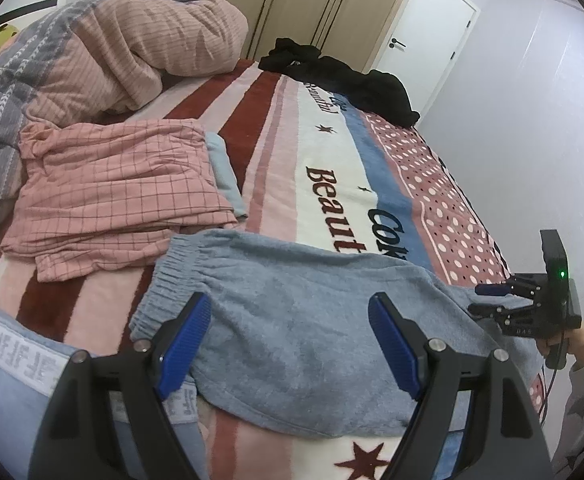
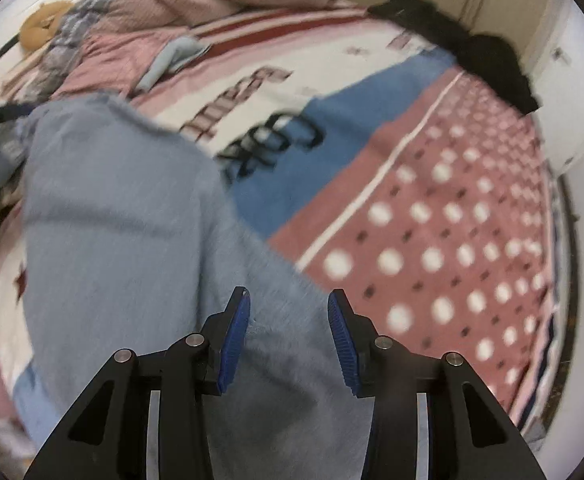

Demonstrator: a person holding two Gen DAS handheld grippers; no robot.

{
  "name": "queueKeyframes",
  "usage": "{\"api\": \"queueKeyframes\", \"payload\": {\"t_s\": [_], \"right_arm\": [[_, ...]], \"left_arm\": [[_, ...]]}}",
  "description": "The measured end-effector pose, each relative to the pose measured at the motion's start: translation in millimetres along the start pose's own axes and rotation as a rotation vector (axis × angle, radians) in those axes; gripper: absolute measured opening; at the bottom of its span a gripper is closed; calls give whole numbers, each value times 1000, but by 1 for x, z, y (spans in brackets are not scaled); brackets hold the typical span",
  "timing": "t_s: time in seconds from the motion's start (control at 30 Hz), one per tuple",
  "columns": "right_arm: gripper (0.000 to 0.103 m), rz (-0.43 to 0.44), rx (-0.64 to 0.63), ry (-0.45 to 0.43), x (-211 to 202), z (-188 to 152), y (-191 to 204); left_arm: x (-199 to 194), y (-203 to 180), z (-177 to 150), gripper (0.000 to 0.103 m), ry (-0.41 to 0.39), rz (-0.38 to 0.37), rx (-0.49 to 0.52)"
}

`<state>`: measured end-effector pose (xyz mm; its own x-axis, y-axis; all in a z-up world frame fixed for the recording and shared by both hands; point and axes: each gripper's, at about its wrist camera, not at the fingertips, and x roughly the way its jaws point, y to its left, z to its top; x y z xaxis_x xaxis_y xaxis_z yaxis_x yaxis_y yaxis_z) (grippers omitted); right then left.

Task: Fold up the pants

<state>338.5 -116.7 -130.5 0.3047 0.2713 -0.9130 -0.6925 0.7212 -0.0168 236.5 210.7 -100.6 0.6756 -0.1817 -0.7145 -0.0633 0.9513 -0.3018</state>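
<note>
Light blue fleece pants (image 1: 292,320) lie flat on the bed, elastic waistband (image 1: 167,276) to the left, legs running right. My left gripper (image 1: 289,316) is open, its blue pads wide apart just above the pants near the waist, holding nothing. My right gripper (image 1: 492,300) shows at the right edge of the left wrist view, over the leg end. In the blurred right wrist view the right gripper (image 2: 287,312) is open above the pants (image 2: 131,240), nothing between its pads.
Pink checked garments (image 1: 111,196) lie folded beside the waistband, over a light blue piece (image 1: 223,172). A pink quilt (image 1: 131,44) is heaped at the back left, black clothes (image 1: 352,76) at the far edge. The striped and dotted blanket (image 1: 432,184) covers the bed; wall at right.
</note>
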Motion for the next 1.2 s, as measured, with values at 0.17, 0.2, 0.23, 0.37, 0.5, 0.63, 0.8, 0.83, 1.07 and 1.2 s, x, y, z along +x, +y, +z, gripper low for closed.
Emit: {"api": "queueKeyframes", "payload": {"t_s": [0.17, 0.2, 0.23, 0.37, 0.5, 0.63, 0.8, 0.83, 1.07, 1.2], "right_arm": [[48, 39, 7, -42, -2, -8, 5], [48, 30, 13, -57, -5, -9, 5], [48, 44, 19, -76, -9, -9, 5], [46, 0, -48, -18, -2, -15, 15], [2, -77, 0, -40, 8, -17, 8], [1, -168, 75, -55, 13, -14, -5], [1, -257, 104, -28, 28, -10, -15], [1, -261, 117, -33, 27, -10, -15], [38, -202, 216, -230, -37, -37, 1], [47, -94, 216, -371, -70, -68, 39]], "left_arm": [[4, 1, 0, 78, 9, 8, 0], [4, 2, 0, 78, 9, 7, -3], [4, 2, 1, 78, 9, 5, -5], [4, 2, 0, 78, 9, 5, -4], [3, 2, 1, 78, 6, 4, 2], [4, 6, 1, 78, 4, 9, -13], [-4, 2, -2, 78, -7, 13, 3], [-10, 2, -3, 78, -16, 19, 7], [-37, 0, -34, 92, -36, -20, -55], [-20, -18, -54, 92, 30, -32, -71]]}}
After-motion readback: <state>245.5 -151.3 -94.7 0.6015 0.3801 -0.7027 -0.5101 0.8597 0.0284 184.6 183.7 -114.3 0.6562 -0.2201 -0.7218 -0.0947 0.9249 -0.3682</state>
